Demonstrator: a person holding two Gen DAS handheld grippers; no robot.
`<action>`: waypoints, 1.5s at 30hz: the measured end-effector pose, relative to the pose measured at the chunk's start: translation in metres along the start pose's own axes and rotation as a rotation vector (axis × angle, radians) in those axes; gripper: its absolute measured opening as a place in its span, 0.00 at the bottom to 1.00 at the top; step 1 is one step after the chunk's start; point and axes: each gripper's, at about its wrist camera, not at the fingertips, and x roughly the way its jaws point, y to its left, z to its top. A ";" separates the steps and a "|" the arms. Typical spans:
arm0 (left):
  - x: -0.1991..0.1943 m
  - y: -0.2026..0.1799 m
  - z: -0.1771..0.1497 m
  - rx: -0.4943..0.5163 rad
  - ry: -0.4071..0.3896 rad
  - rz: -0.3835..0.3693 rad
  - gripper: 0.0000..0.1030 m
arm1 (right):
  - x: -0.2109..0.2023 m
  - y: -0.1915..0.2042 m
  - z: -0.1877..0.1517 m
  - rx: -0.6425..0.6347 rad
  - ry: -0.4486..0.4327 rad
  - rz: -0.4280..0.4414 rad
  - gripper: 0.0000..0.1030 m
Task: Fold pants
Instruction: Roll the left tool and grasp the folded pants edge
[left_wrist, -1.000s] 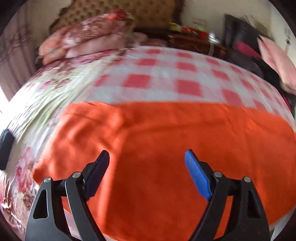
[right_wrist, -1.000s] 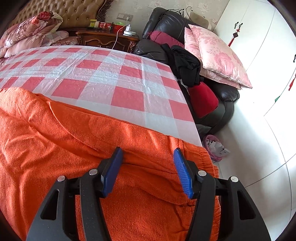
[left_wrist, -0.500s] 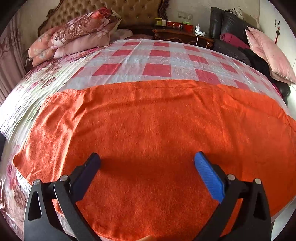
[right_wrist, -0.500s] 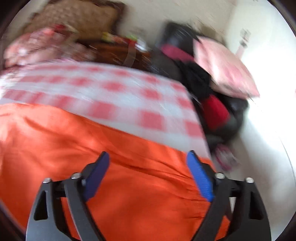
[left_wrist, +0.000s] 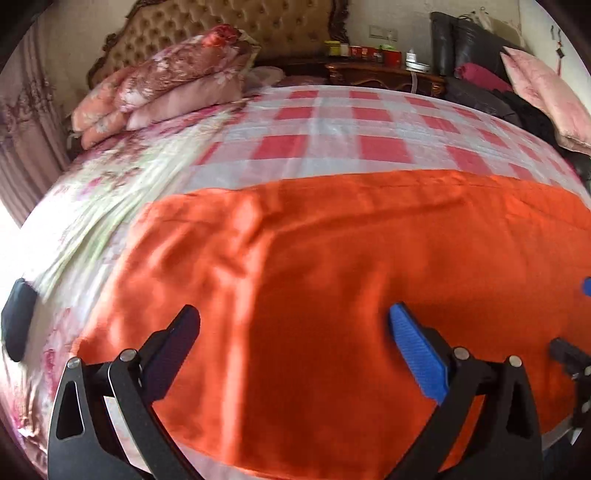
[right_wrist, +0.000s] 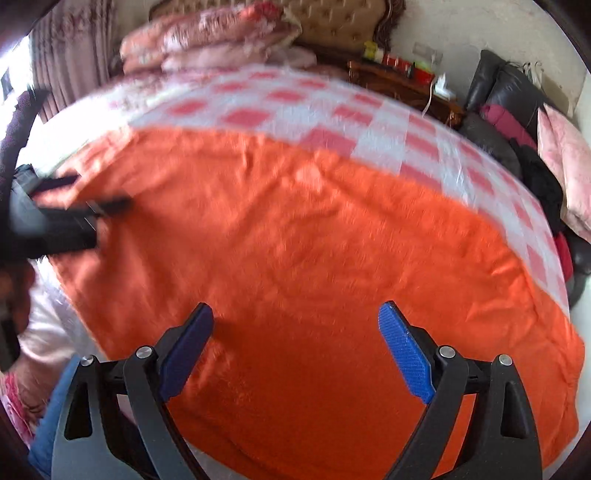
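Orange pants lie spread flat across the near part of the bed; they also fill the right wrist view. My left gripper is open and empty, hovering over the pants' left part. My right gripper is open and empty above the pants' middle. The left gripper also shows blurred at the left of the right wrist view, over the pants' left end. A bit of the right gripper shows at the right edge of the left wrist view.
The bed has a red-and-white checked cover and a floral sheet. Folded quilts lie by the headboard. A nightstand with small items and a black sofa with pillows stand at the right. A black object lies at the bed's left edge.
Both grippers have stayed open. The right gripper has swung left and pulled back from the waistband end to the pants' middle. The left view has shifted toward the pants' left end.
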 end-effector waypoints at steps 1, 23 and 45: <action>0.001 0.013 -0.001 -0.008 -0.006 0.043 0.99 | 0.001 -0.004 -0.001 0.024 0.008 0.015 0.88; 0.004 0.218 -0.040 -0.599 -0.056 -0.162 0.99 | 0.017 0.020 0.014 0.001 0.034 0.053 0.96; 0.105 0.264 -0.148 -1.386 0.153 -1.167 0.50 | 0.017 0.021 0.014 -0.004 0.038 0.054 0.96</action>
